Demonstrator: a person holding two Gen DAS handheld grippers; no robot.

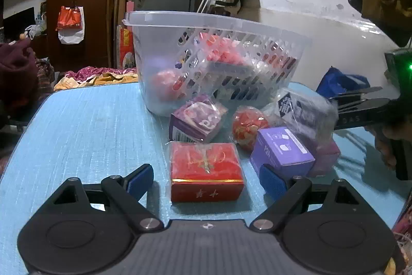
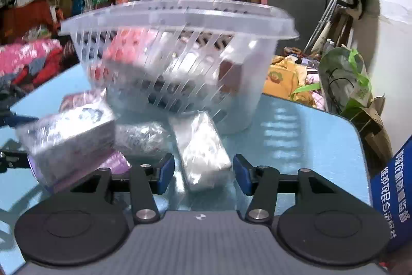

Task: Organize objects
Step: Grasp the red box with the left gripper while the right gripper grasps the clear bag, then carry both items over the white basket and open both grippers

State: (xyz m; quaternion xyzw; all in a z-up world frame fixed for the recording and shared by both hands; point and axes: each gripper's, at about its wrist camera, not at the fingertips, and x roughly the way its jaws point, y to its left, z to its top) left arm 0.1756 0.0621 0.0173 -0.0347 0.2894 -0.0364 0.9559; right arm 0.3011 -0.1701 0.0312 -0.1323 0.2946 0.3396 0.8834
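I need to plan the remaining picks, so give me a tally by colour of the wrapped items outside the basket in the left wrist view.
Red: 2, the red box and the red ball.
Purple: 2, the tilted purple box and the purple box at right.
Silver-grey: 1, the grey wrapped pack.
Pink: 1, a pink pack, partly hidden.
Total: 6 on the blue table; items inside the basket not counted.

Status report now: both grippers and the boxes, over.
Left gripper open, red box between jaws. Right gripper open around white pack. Basket behind, part filled.
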